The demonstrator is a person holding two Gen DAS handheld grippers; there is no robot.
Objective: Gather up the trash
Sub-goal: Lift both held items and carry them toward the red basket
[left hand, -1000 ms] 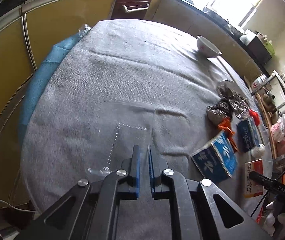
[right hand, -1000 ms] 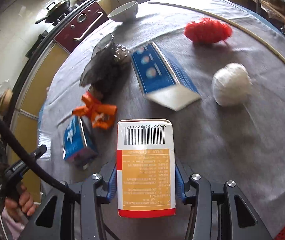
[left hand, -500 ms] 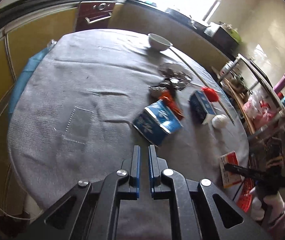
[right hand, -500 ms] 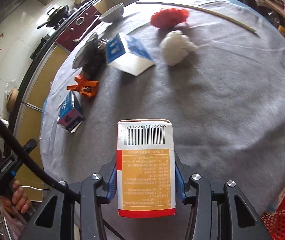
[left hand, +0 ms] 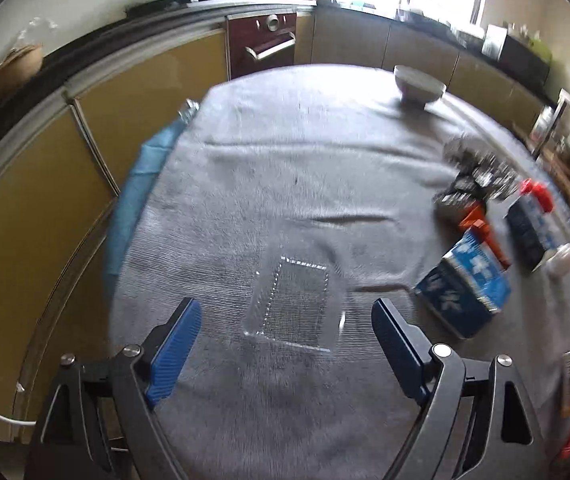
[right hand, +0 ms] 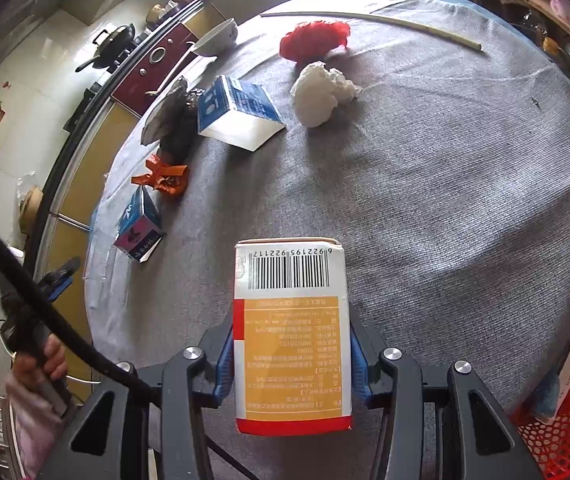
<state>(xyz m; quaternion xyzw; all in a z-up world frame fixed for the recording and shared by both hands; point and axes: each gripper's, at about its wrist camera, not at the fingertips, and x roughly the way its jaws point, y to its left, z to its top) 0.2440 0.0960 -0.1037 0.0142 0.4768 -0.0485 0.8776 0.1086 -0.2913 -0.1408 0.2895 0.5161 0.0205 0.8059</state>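
The left gripper (left hand: 285, 320) is opening, its blue pads spread wide with the clear plastic tray (left hand: 293, 305) lying flat on the grey tablecloth (left hand: 285, 168) at lower centre between them, untouched. Judging by how thin and flat it lies, the pads should come down over its short edges and close gently so it doesn't skid or buckle. The right gripper (right hand: 291, 360) is clamped on an orange-and-white carton (right hand: 291, 332) at lower centre, near a red mesh basket (right hand: 565, 436) at lower right. Left to collect: two blue cartons, one orange wrapper (right hand: 163, 178), one white paper wad (right hand: 321, 94), one red net (right hand: 313, 40), one dark foil bag (right hand: 173, 120).
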